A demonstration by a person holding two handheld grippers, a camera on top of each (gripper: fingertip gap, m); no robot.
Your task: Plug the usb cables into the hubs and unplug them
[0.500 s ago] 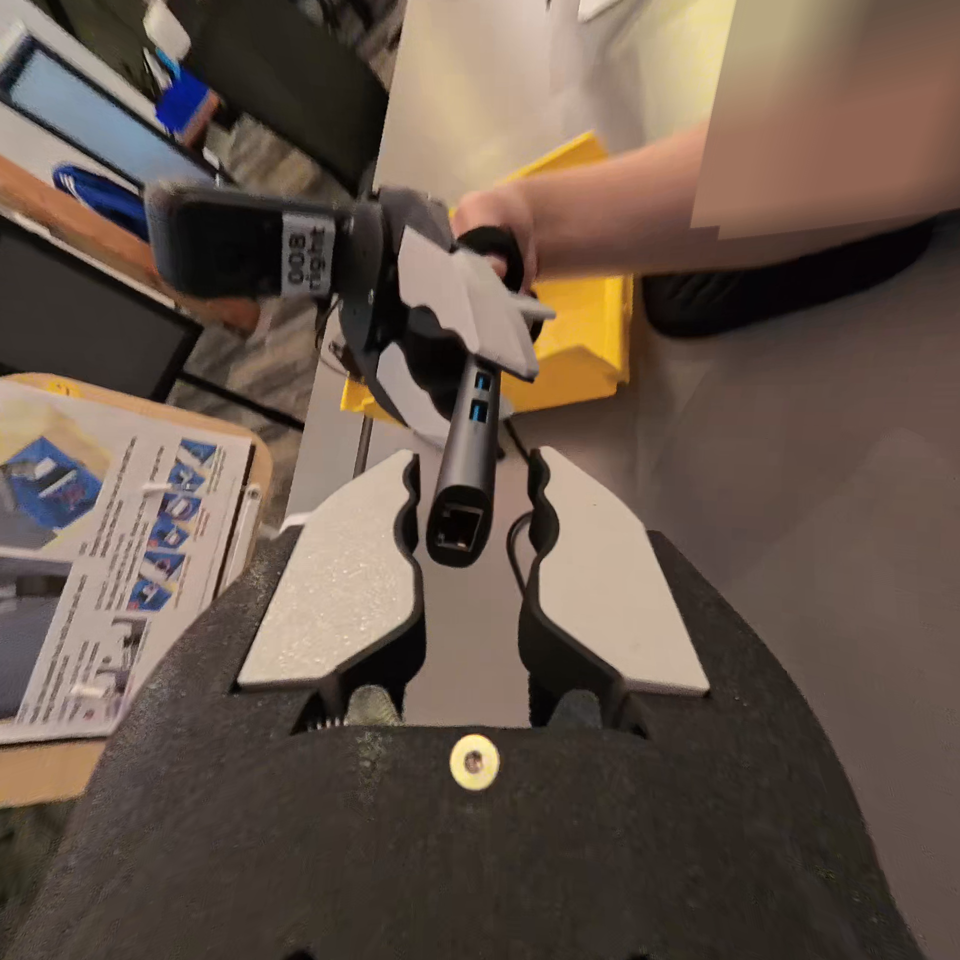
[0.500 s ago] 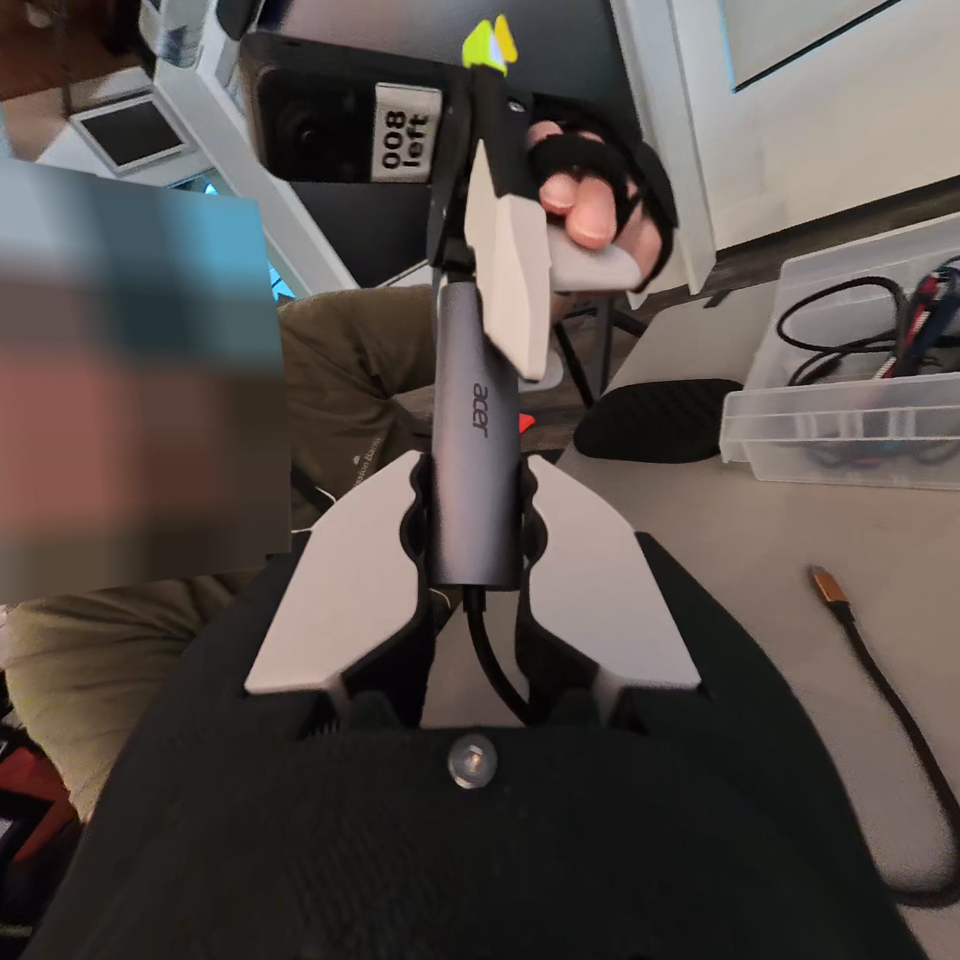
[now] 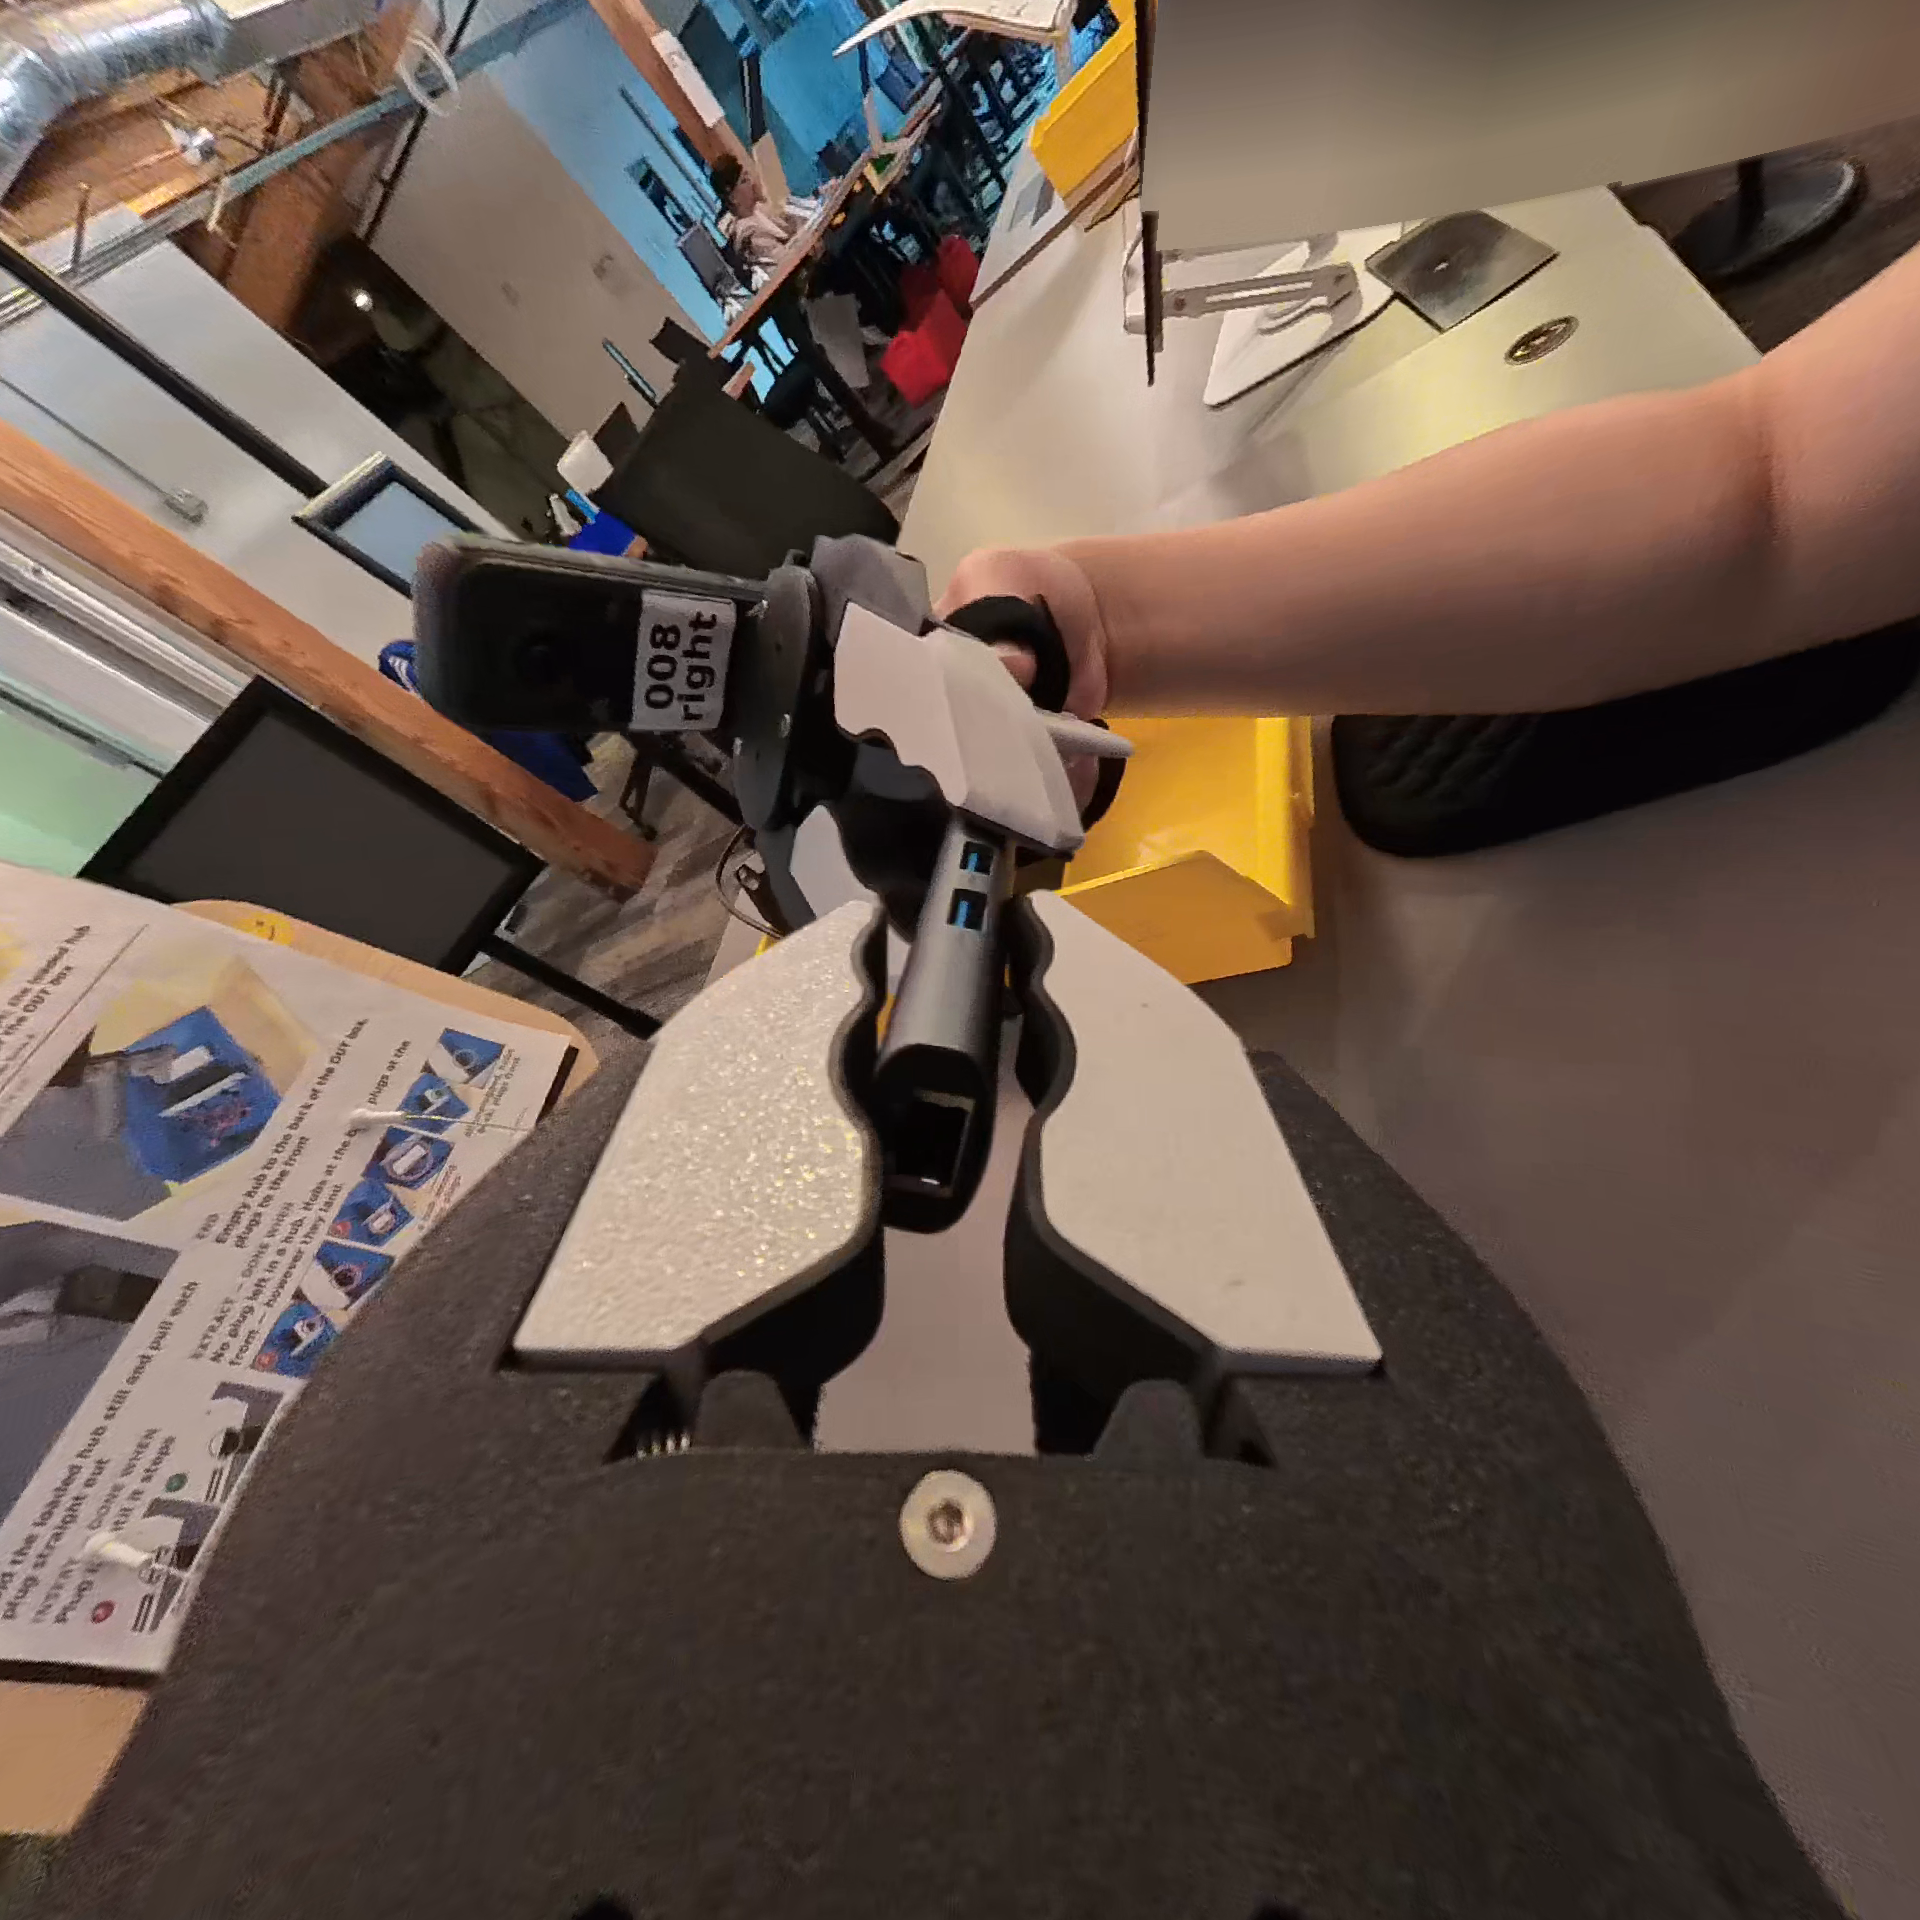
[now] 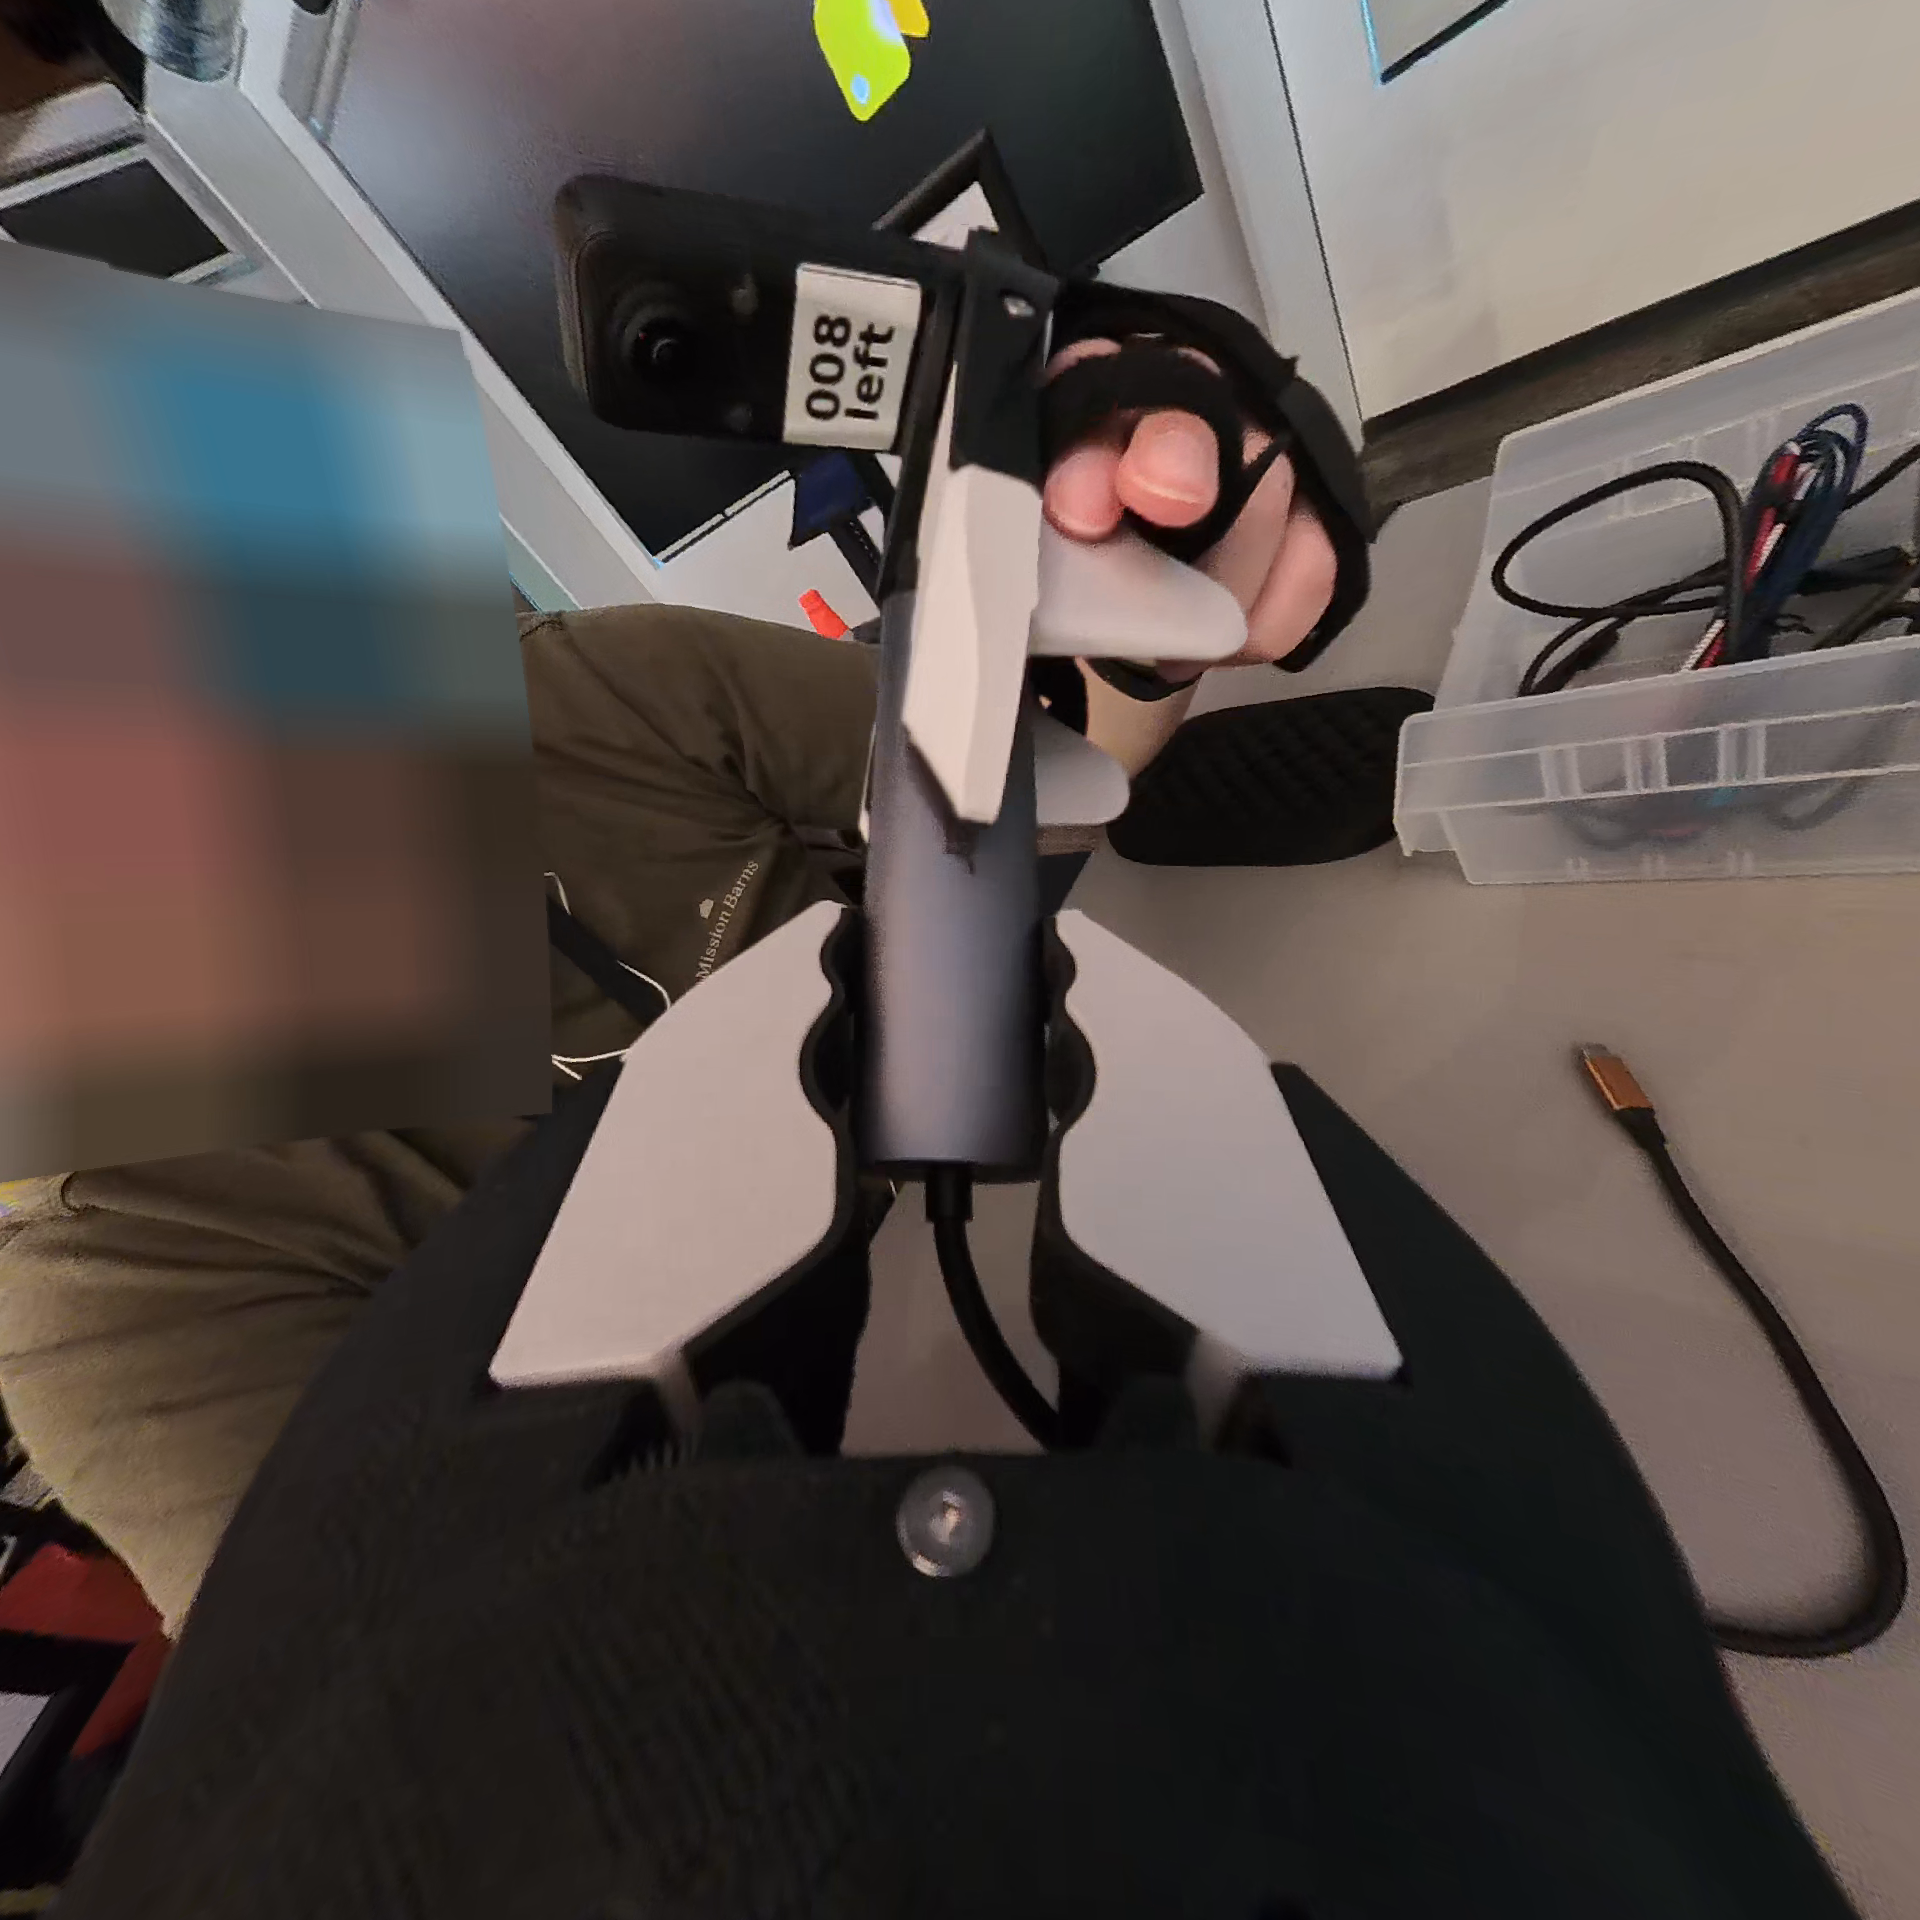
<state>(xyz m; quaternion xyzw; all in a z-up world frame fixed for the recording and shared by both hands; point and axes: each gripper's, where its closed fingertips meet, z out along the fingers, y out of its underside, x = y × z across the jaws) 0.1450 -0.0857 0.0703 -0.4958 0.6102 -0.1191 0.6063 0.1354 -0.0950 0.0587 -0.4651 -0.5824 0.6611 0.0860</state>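
A dark grey USB hub is held in the air between both grippers. My left gripper is closed around its near end, where a network port faces the camera and two blue USB ports show on the top side. My right gripper is shut on the other end, where the hub's black lead comes out. In the right wrist view the left gripper covers the hub's far end. A loose black cable with an orange plug lies on the grey table to the right.
A clear plastic bin of cables and a black padded rest sit at the back right. A yellow bin stands behind the hub. A printed sheet on cardboard lies left. A seated person is close on the left. The grippers are tip to tip, or close to it.
My left gripper's fingers have closed in on the hub's end, which now sits deeper between them. The left wrist view has tilted upward. My right gripper keeps its hold.
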